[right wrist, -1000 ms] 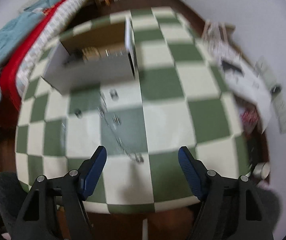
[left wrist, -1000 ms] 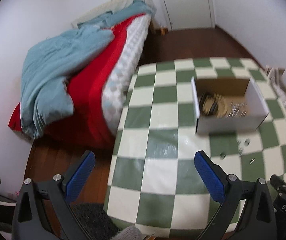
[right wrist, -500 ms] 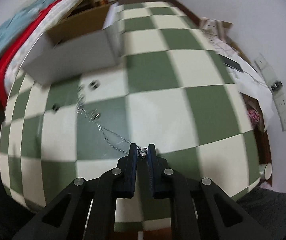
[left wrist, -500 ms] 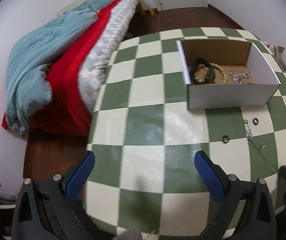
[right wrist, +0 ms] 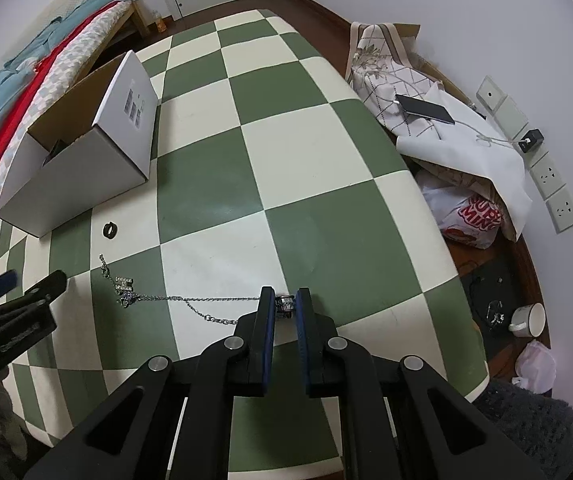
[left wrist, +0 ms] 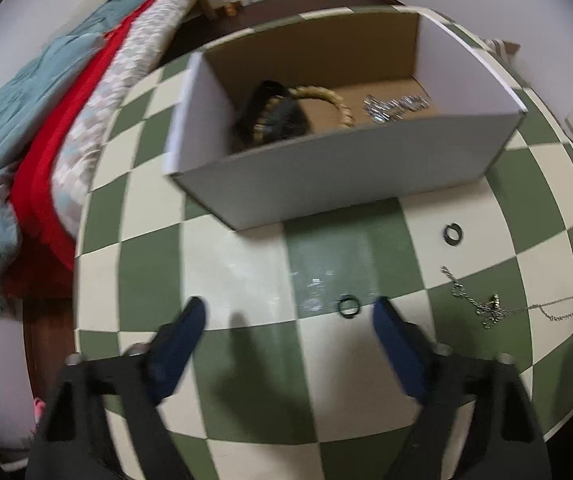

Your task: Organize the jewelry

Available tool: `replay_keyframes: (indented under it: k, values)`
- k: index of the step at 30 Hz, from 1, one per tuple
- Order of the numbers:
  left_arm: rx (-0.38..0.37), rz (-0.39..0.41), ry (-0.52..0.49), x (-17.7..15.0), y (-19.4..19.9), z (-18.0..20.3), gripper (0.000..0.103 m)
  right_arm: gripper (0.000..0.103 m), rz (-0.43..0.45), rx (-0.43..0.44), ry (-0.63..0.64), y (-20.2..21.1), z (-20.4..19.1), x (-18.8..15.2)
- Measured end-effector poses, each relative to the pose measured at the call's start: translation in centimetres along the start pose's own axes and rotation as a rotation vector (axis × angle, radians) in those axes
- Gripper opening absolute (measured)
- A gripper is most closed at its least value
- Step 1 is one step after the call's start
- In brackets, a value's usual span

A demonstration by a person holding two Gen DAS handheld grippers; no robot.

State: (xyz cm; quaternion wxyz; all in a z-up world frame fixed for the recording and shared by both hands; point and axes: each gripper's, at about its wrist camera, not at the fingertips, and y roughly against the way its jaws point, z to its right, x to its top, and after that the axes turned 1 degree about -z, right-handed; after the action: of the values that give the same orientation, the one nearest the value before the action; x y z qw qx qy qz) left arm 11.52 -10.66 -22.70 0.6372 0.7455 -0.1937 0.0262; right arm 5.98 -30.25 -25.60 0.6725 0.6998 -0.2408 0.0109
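My right gripper (right wrist: pixel 286 304) is shut on the end of a silver chain necklace (right wrist: pixel 190 300), which trails left across the checkered table to its pendant (right wrist: pixel 123 285). The left wrist view shows the same chain (left wrist: pixel 486 308) at the right. My left gripper (left wrist: pixel 288 316) is open just above the table, with a small black ring (left wrist: pixel 347 306) between its fingers near the right one. A second black ring (left wrist: pixel 453 234) lies nearer the white cardboard box (left wrist: pixel 326 184). Inside the box are a beaded bracelet (left wrist: pixel 326 100), a dark item (left wrist: pixel 274 116) and silver jewelry (left wrist: pixel 394 106).
The table (right wrist: pixel 286 128) has a green-and-cream checkered top. A bed with red and blue bedding (left wrist: pixel 26 128) stands left of it. Bags, cloth and a phone (right wrist: pixel 426 109) are piled at the right wall, and a cup (right wrist: pixel 528 320) sits on the floor.
My right gripper shut on the chain's end and has drawn it taut to the right. My left gripper moved forward and down toward the box, so the small black ring now lies between its fingers.
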Motion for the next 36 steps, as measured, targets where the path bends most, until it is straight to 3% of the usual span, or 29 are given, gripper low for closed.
replay_keyframes:
  k: [2, 3, 4, 7, 14, 23, 36]
  values:
    - [-0.027, 0.018, -0.006, 0.0, 0.1, 0.3, 0.034, 0.011, -0.004, 0.003, 0.002, -0.2, -0.1, 0.1]
    - [-0.04, 0.015, -0.015, 0.1, 0.0, 0.5, 0.027, 0.011, -0.004, 0.006, 0.003, -0.2, -0.2, 0.1]
    - [-0.053, 0.012, -0.02, 0.1, 0.0, 0.7, 0.008, 0.011, -0.003, 0.009, 0.005, -0.2, -0.3, 0.2]
    - [-0.051, 0.014, -0.024, 0.1, 0.2, 0.9, 0.001, 0.01, 0.01, 0.024, 0.011, 0.5, -0.8, 0.4]
    - [-0.073, 0.042, 0.013, 0.1, 2.4, -0.6, 0.001, 0.01, 0.087, 0.094, 0.054, 5.2, -2.8, 2.0]
    - [-0.135, 0.128, 0.065, 0.2, 8.7, -3.4, 0.001, 0.01, 0.193, 0.202, 0.155, 12.4, -6.6, 3.9]
    - [-0.22, 0.231, 0.114, 5.4, 15.7, -7.9, 0.0, 0.01, 0.318, 0.301, 0.218, 20.4, -9.9, 9.5]
